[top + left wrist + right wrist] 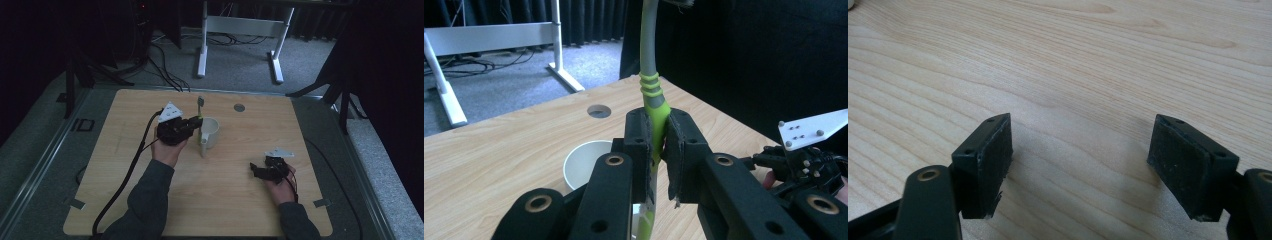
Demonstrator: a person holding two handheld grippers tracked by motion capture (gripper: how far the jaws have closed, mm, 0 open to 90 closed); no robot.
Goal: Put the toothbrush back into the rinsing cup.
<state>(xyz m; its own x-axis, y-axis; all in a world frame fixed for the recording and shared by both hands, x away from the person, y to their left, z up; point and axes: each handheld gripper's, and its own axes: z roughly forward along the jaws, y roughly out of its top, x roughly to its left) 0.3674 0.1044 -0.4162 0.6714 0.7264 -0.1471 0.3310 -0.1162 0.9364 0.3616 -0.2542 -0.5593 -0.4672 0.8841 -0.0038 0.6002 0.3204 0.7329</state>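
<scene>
A green and grey toothbrush stands upright, clamped between the pads of my left gripper, which is shut on its handle. From above, the toothbrush rises beside a white mug, with my left gripper just left of the mug's rim. The mug lies below and behind the jaws in the left gripper view. My right gripper rests low over the table at the right front, its jaws wide apart with only bare wood between them.
The wooden table has a round cable hole near its far edge. Black cables trail off the left front. A white desk frame stands on the carpet beyond the table, with dark curtains around.
</scene>
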